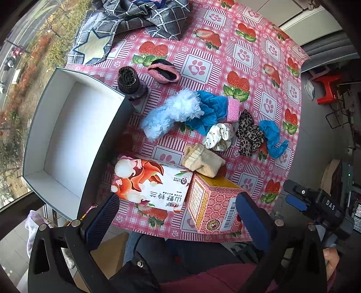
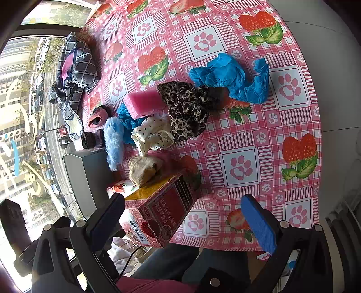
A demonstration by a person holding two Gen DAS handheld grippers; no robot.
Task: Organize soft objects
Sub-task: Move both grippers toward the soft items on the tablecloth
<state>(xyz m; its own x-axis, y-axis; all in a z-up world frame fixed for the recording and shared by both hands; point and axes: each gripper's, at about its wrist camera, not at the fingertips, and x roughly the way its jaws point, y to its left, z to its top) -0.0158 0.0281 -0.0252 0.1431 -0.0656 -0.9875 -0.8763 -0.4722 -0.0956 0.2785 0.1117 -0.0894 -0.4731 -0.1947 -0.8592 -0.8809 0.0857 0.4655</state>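
While both claws hang over the near edge of the desk (image 1: 248, 56), nothing has gone into the white box (image 1: 67, 126) yet: its floor shows bare, so I judge the sorting hardly begun. The left claw (image 1: 178, 216) is spread wide and holds nothing, its dark pads either side of a flowery tissue pack (image 1: 151, 182) and a red carton (image 1: 214, 202) at the near edge. The right claw (image 2: 187, 223) is just as wide and just as empty, with that same carton between its fingers but not gripped.

All the soft things lie loose on the strawberry cloth, right of the box. A fluffy pale-blue piece (image 1: 173, 112) sprawls nearest the box wall, touching a crumpled blue cloth (image 1: 209, 110). Beside those sit a pink sponge (image 1: 233, 109), a white dotted scrunchie (image 1: 217, 136), a leopard-print scrunchie (image 1: 248, 133) and another blue crumple (image 1: 271, 137) furthest right. A beige sock (image 1: 203, 160) rests partly on the carton. Further off, a dark rolled sock (image 1: 129, 82) stands by the box's far corner and a pink one (image 1: 163, 72) just beyond. A checked grey cloth (image 1: 135, 20) is heaped at the far edge.

Everything is left to do; the beige sock looks closest to hand.
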